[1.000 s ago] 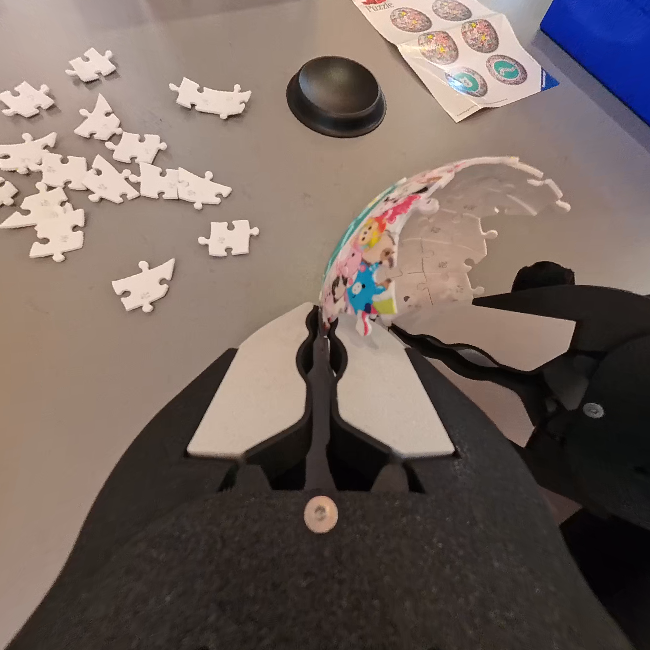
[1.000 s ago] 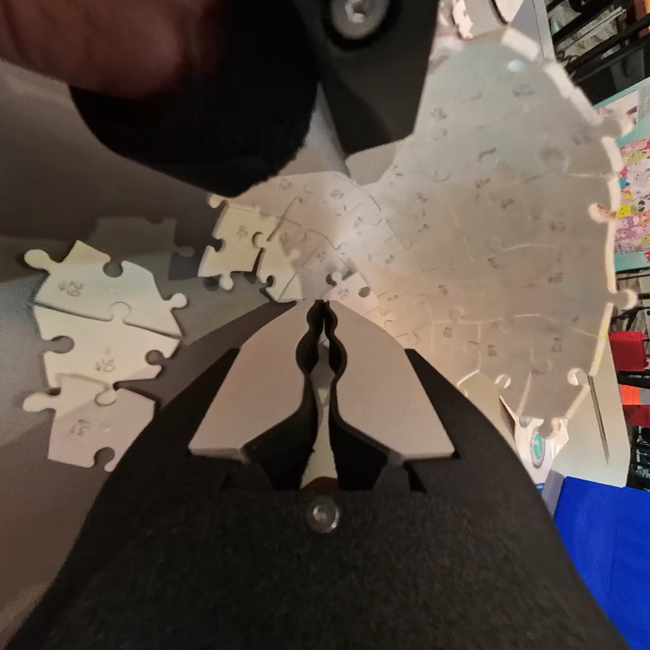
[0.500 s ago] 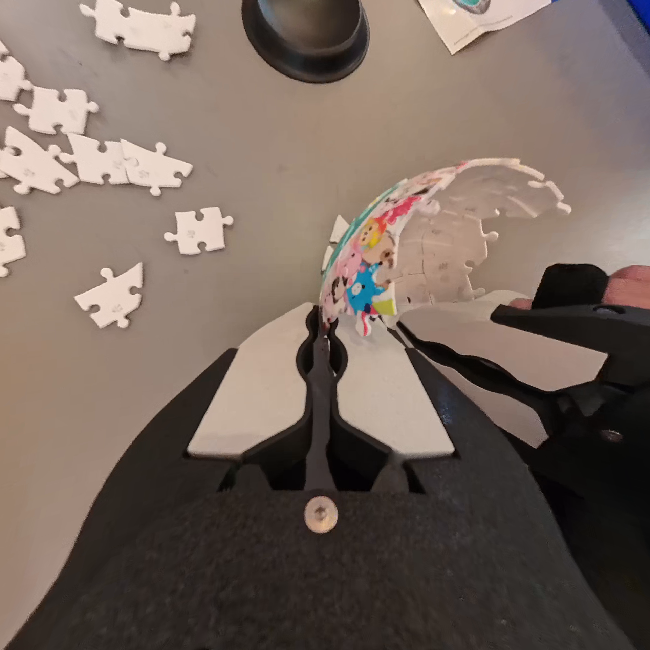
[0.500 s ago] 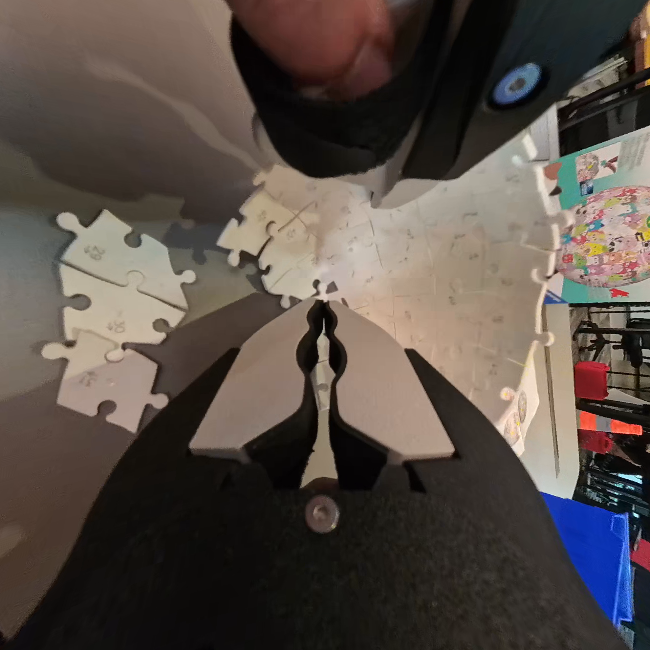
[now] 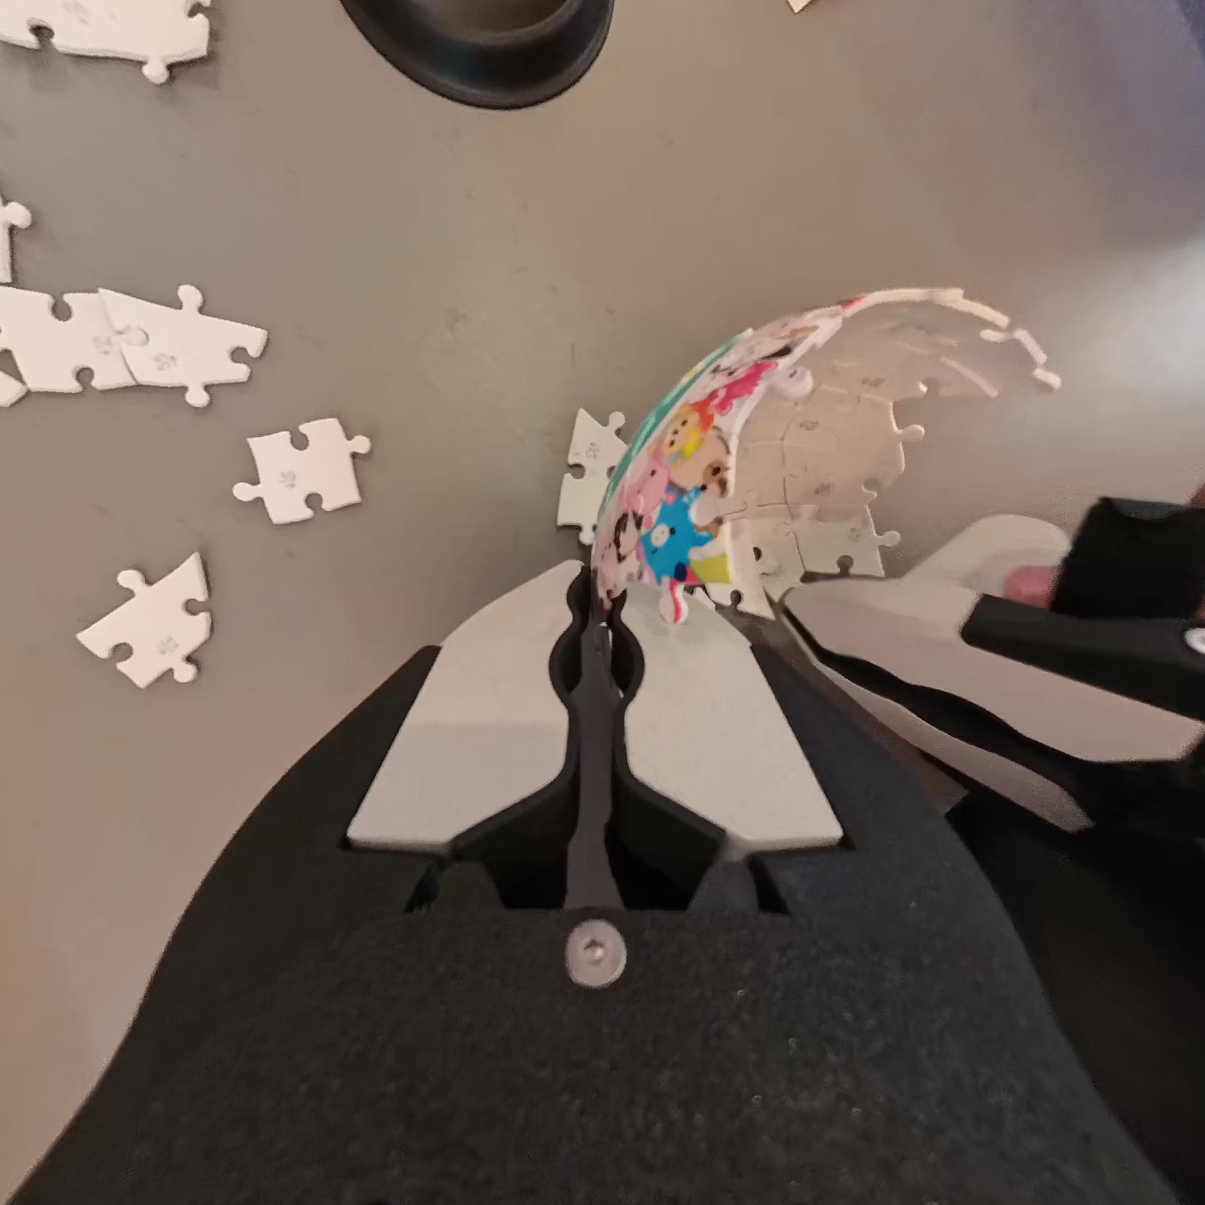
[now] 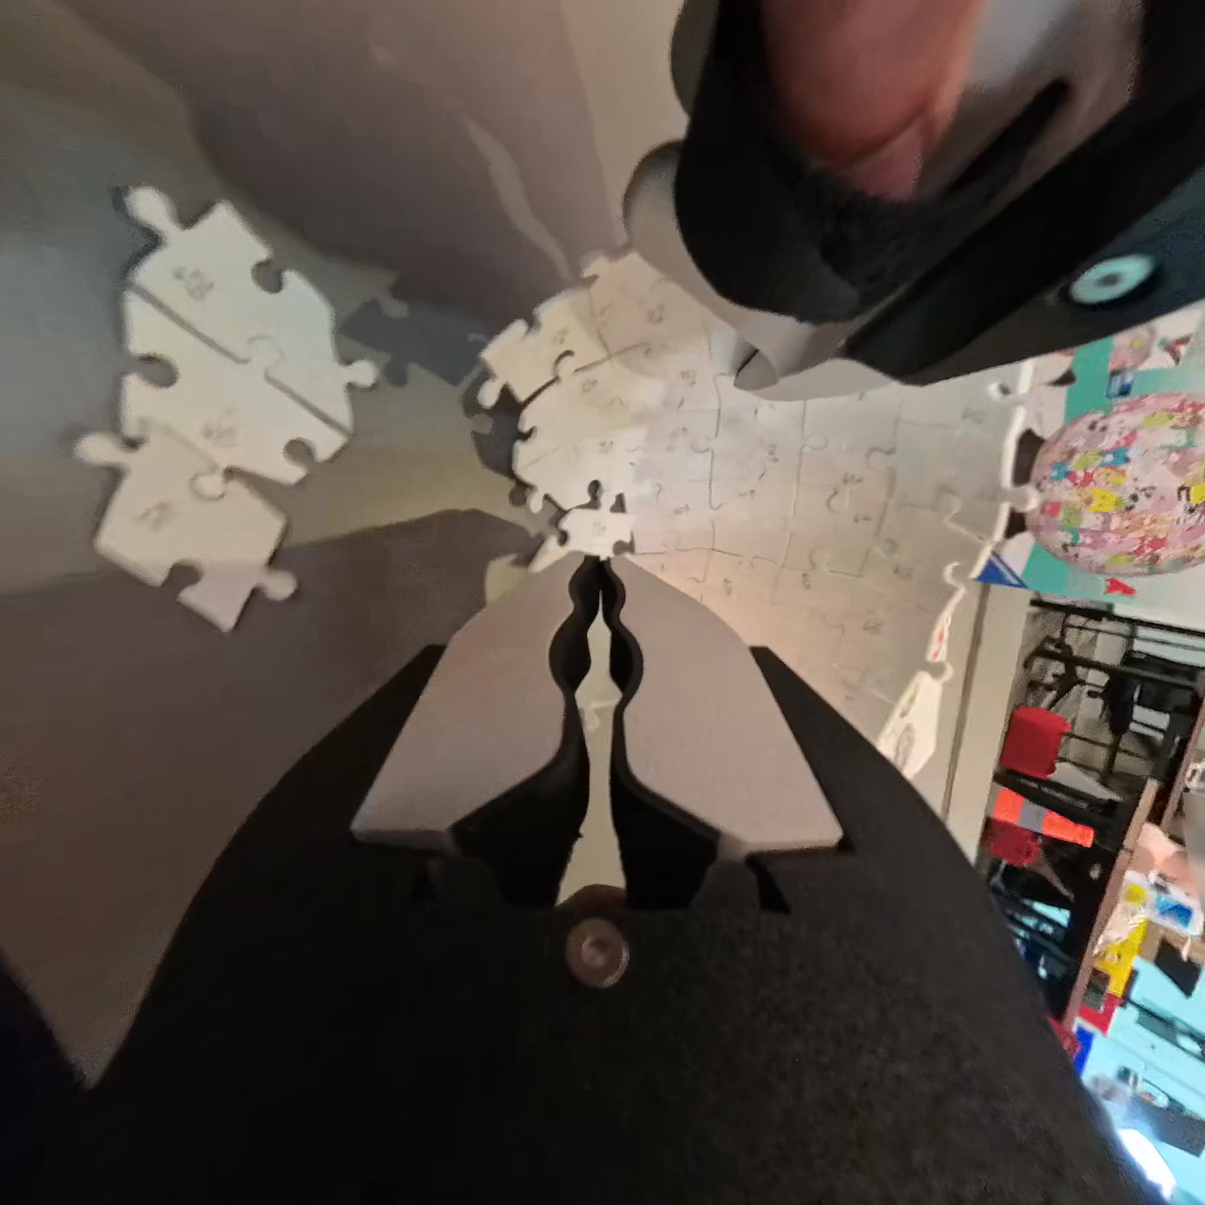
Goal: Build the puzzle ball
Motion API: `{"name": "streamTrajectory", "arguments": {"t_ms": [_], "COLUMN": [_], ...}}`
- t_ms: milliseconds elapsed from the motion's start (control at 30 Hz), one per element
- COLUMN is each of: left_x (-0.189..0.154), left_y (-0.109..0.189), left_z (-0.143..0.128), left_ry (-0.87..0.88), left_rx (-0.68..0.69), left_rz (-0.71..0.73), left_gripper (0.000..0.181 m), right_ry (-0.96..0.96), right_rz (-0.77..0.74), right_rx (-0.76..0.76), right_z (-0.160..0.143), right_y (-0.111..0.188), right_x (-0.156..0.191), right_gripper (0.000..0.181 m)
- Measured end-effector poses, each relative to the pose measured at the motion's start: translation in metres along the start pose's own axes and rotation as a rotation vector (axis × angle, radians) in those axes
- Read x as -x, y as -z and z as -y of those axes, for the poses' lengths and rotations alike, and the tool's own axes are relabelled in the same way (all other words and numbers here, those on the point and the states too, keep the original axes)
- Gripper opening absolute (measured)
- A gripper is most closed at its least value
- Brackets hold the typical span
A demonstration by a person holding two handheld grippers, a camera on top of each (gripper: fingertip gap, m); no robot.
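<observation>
The partly built puzzle ball is a curved shell, colourful outside [image 5: 671,495] and white inside [image 5: 834,456]. My left gripper [image 5: 603,587] is shut on its lower edge and holds it above the grey table. My right gripper [image 6: 598,567] is shut on a small white puzzle piece [image 6: 596,528] and holds it against the shell's inner edge [image 6: 750,495]. In the left wrist view the right gripper [image 5: 776,600] comes in from the right, just below the shell. In the right wrist view the left gripper [image 6: 750,371] pinches the shell from the upper right.
Loose white pieces [image 5: 300,469] lie on the table [image 5: 456,293] at the left; joined ones [image 6: 215,404] lie beside the shell. A black round stand [image 5: 482,45] sits at the far edge. The puzzle box [image 6: 1121,482] and shelves are at the right. The tips of one gripper are about 7 centimetres away from the tips of the other.
Both grippers and the shell have moved nearer to the table and the loose pieces. The right gripper has shifted along the shell's edge. Both stay shut.
</observation>
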State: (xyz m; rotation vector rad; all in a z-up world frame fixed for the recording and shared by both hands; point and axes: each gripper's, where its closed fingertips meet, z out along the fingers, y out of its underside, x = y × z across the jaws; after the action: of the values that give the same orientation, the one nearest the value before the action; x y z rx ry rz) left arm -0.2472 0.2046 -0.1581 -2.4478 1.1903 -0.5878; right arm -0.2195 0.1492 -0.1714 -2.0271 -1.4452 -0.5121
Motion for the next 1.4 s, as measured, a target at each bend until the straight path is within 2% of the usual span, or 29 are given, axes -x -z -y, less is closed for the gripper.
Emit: {"name": "streamTrajectory", "arguments": {"t_ms": [100, 167, 267, 433, 667, 800, 967, 1033, 1300, 1400], "left_x": [-0.002, -0.002, -0.003, -0.002, 0.000, 0.000, 0.000, 0.000, 0.000, 0.001], "left_y": [-0.001, -0.001, -0.001, -0.001, -0.002, -0.002, -0.003, -0.003, -0.004, -0.004], "left_z": [0.000, 0.000, 0.001, 0.000, -0.001, -0.001, 0.001, 0.001, 0.001, 0.000], "left_ry": [-0.019, -0.033, -0.037, -0.031, -0.024, -0.041, -0.059, -0.061, -0.054, -0.048], "left_rx": [0.021, 0.029, 0.030, 0.016, 0.013, 0.024, 0.049, 0.052, 0.049, 0.051], "left_rz": [-0.019, -0.020, -0.021, -0.028, -0.043, -0.054, -0.068, -0.067, -0.069, -0.071], "left_gripper": [0.003, 0.003, 0.003, 0.003, 0.003, 0.003, 0.003, 0.003, 0.003, 0.003], "right_ry": [0.064, 0.055, -0.028, -0.119, 0.005, 0.010, 0.112, 0.140, 0.170, 0.160], "right_rz": [0.032, 0.040, 0.137, 0.136, 0.082, 0.082, 0.075, 0.086, 0.045, 0.099], "right_rx": [-0.035, -0.046, 0.054, 0.072, 0.065, 0.078, 0.023, 0.054, 0.034, 0.055], "right_z": [0.003, 0.002, -0.015, -0.017, -0.008, -0.007, 0.009, 0.005, 0.000, -0.006], "right_y": [0.014, 0.006, -0.013, -0.019, -0.017, -0.016, -0.017, -0.020, -0.010, -0.007], "right_x": [-0.001, -0.004, 0.005, 0.001, -0.002, -0.007, 0.004, 0.012, 0.006, 0.015], "right_gripper": [0.000, 0.000, 0.000, 0.000, 0.000, 0.000, 0.000, 0.000, 0.000, 0.000]}}
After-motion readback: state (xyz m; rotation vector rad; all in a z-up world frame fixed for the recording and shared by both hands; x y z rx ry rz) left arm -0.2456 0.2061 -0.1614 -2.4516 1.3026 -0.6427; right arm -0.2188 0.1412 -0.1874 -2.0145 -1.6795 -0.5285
